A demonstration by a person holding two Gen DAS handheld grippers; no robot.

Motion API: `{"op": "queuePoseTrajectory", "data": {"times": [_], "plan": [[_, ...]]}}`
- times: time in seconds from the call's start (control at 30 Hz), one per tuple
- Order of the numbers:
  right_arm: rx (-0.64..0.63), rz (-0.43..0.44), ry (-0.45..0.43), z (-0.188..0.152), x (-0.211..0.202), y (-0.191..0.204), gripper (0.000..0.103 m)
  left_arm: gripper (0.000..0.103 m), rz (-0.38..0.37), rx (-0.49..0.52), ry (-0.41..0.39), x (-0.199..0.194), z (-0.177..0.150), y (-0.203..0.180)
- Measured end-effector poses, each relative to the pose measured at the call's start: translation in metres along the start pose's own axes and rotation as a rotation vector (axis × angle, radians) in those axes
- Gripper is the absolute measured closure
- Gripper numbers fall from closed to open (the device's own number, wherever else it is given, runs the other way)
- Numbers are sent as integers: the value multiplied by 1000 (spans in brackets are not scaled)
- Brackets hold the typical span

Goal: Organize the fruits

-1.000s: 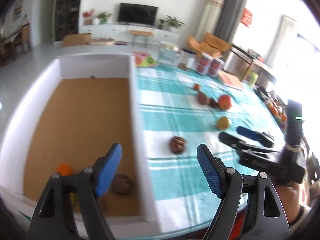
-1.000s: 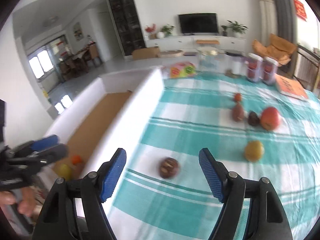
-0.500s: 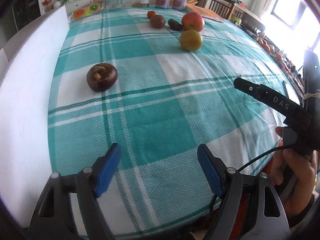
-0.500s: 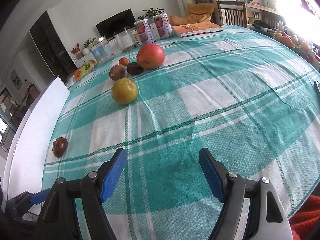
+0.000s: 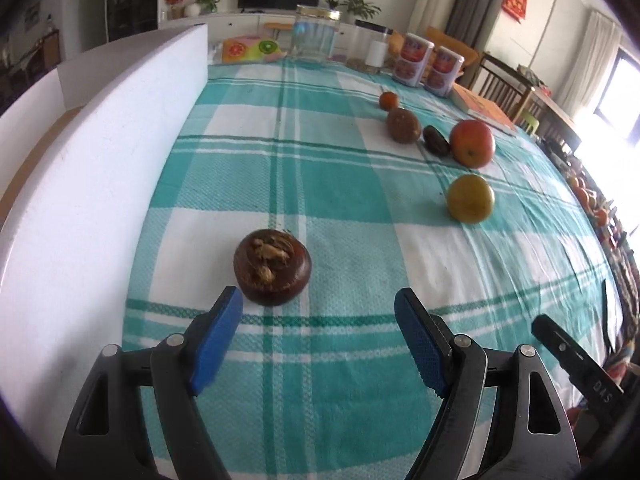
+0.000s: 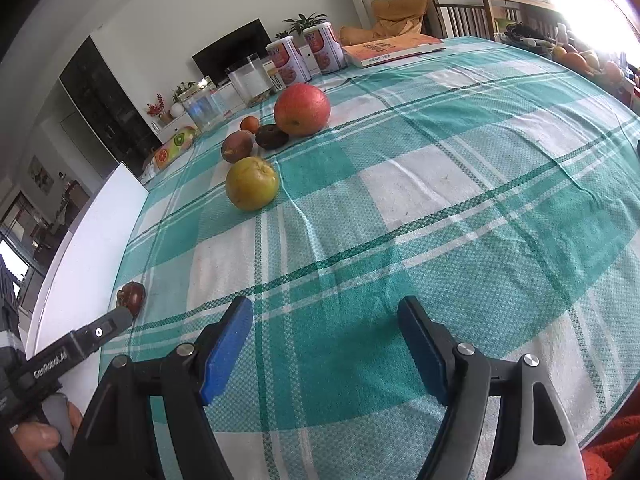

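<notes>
A dark brown mangosteen [image 5: 273, 266] lies on the teal checked tablecloth [image 5: 344, 200], just ahead of my open, empty left gripper [image 5: 319, 336], nearer its left finger. It also shows small in the right wrist view [image 6: 131, 298]. Farther off lie a yellow-green fruit [image 5: 470, 199] [image 6: 252, 184], a red apple [image 5: 472, 143] [image 6: 302, 109], a dark fruit [image 5: 435, 140], a brown round fruit [image 5: 403, 125] and a small orange one [image 5: 388, 101]. My right gripper [image 6: 325, 344] is open and empty above bare cloth.
A white box wall [image 5: 100, 184] runs along the left of the cloth. Two cans [image 5: 428, 65], glass jars [image 5: 316, 36] and an orange book [image 5: 482, 108] stand at the far end. The right gripper's tip [image 5: 568, 360] shows at lower right.
My left gripper has moved closer to the mangosteen, which now lies just before its fingers. My right gripper has edged forward over the cloth. Both stay open.
</notes>
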State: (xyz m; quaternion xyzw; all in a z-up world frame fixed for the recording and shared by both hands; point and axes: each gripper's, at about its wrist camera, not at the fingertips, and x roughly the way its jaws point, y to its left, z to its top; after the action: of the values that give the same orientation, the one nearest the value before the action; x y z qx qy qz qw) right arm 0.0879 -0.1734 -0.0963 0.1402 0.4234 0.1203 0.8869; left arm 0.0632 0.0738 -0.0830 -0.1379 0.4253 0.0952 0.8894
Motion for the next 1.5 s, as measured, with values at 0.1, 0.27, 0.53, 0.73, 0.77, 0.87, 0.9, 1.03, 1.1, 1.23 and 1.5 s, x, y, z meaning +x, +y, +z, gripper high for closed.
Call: {"op": "queuePoseTrajectory", "data": {"times": [0.1,0.27,0.53,0.73,0.77,0.87,0.9,1.03,1.1,1.23,1.5], "plan": [[-2,7,-4,0,-1,0,28,23,43,-28,22,18,5,6],[14,18,-5,0,-1,-2,28,40,64,0,-8,25,3,11],[23,18,-10,0,-2,-4,28,55,-63,173,-21,17,-11,-18],[22,11,-14,0,-4,-4,28,48,-96,225,-13,22,-13,-36],[24,11,-15,0,-4,-5,28,40,-103,219,-14,23,-11,-35],[29,12,-11,1,-3,-6,28,28,-92,198,-13,25,-9,-31],[29,12,-10,1,-3,-6,28,26,-92,202,-13,25,-10,-31],[26,10,-6,1,-2,-6,28,23,-75,237,-6,27,-12,-37],[29,13,-8,1,-3,-6,28,19,-56,259,0,29,-13,-42],[39,19,-9,1,-3,-8,28,17,-27,294,8,31,-15,-48],[-40,-19,-23,4,-3,6,28,16,-25,295,8,30,-15,-46]]}}
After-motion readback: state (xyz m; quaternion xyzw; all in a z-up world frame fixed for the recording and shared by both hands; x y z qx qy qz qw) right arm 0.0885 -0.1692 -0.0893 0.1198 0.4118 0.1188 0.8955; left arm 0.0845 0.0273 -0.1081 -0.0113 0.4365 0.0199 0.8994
